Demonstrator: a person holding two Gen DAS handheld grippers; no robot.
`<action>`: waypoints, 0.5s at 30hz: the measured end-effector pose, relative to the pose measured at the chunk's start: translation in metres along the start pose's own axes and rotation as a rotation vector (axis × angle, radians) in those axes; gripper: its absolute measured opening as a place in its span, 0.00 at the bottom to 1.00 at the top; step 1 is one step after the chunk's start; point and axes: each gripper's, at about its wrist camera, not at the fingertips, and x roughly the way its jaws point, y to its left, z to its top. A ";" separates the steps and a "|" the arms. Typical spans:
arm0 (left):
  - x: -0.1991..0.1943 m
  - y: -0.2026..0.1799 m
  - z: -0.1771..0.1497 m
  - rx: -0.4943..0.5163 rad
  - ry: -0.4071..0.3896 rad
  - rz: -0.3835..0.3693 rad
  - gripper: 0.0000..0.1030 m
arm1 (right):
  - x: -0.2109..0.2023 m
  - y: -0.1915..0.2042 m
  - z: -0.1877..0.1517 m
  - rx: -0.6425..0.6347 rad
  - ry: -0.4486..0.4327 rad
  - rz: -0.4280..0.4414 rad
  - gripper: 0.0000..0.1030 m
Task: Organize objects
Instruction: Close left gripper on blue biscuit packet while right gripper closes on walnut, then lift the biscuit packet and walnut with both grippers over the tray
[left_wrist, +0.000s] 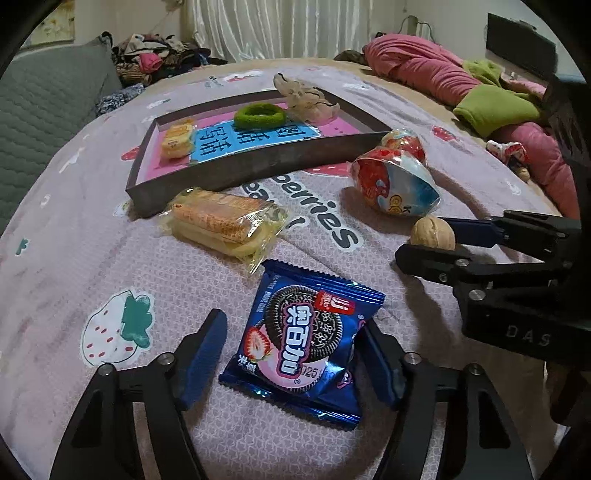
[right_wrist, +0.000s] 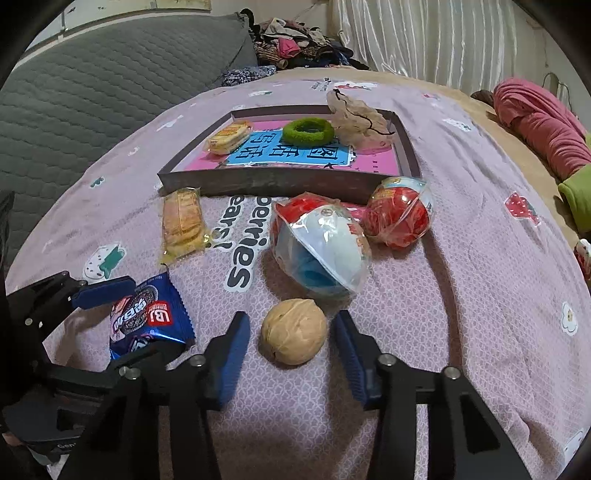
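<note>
My left gripper (left_wrist: 291, 354) is open around a blue Oreo packet (left_wrist: 306, 339) lying on the bedspread; its right pad touches the packet's edge. My right gripper (right_wrist: 293, 347) is open with a walnut (right_wrist: 294, 331) between its fingers, gaps on both sides. The walnut (left_wrist: 433, 233) and right gripper also show in the left wrist view. A shallow dark box (right_wrist: 280, 182) holds a green ring (right_wrist: 308, 130), a yellow wafer pack (right_wrist: 229, 137) and a beige crumpled item (right_wrist: 356, 120).
A wafer pack (left_wrist: 225, 225) and two wrapped egg toys (right_wrist: 321, 243) (right_wrist: 400, 212) lie in front of the box. A grey cushion (right_wrist: 92, 96) is at the left, pink and green bedding (left_wrist: 480, 85) at the right, clothes at the back.
</note>
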 end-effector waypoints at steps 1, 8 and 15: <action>0.000 -0.001 0.000 0.000 0.002 0.000 0.64 | 0.000 0.000 0.000 -0.002 -0.002 0.000 0.41; -0.001 -0.004 0.000 0.007 -0.001 -0.002 0.56 | -0.001 0.002 -0.001 -0.013 -0.011 0.007 0.33; -0.006 -0.003 0.002 0.001 -0.019 0.008 0.54 | -0.010 0.006 -0.003 -0.027 -0.021 0.021 0.33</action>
